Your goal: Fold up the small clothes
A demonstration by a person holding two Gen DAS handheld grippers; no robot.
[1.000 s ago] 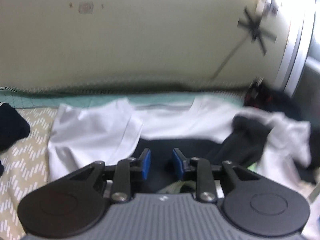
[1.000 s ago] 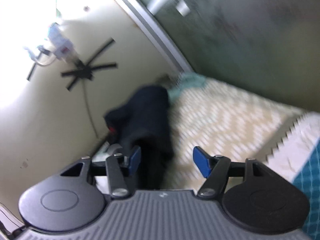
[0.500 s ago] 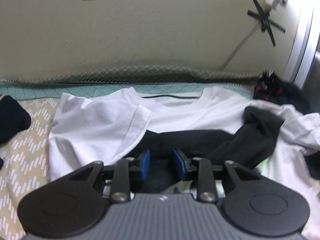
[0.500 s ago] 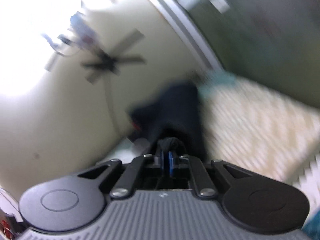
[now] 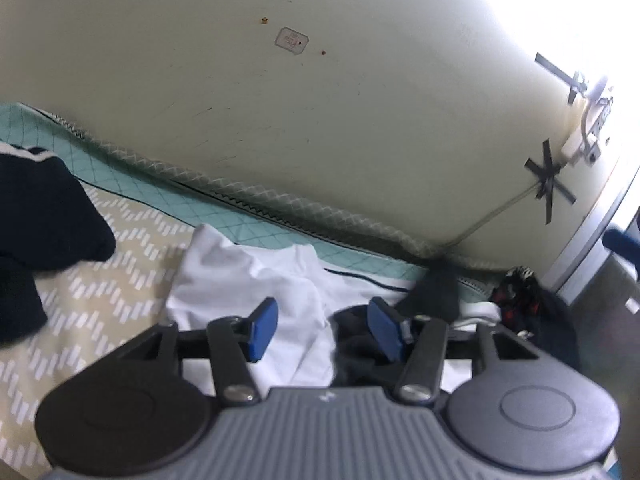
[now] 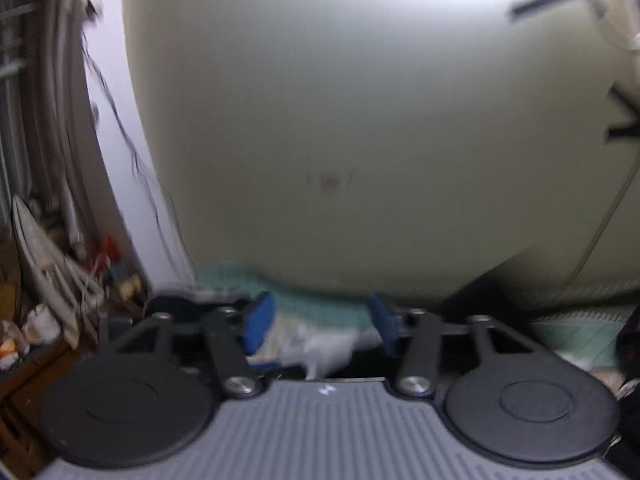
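Your left gripper [image 5: 322,330] has just been opening; its jaws stand released, pads gripping nothing, above the white T-shirt [image 5: 256,280] and black garment [image 5: 356,344] on the patterned bedspread [image 5: 132,264]. Your right gripper [image 6: 320,322] has likewise just reopened, empty. Beyond stands the cream wall [image 5: 320,120].

white shirt [image 5: 256,280]; black garment [image 5: 360,332]; navy cloth [image 5: 44,216]; beige cover [image 5: 132,248] with white dash chevrons; teal quilt [image 5: 224,216], diamond grid; blue pads [image 5: 262,326]; cream wall [image 5: 320,120].
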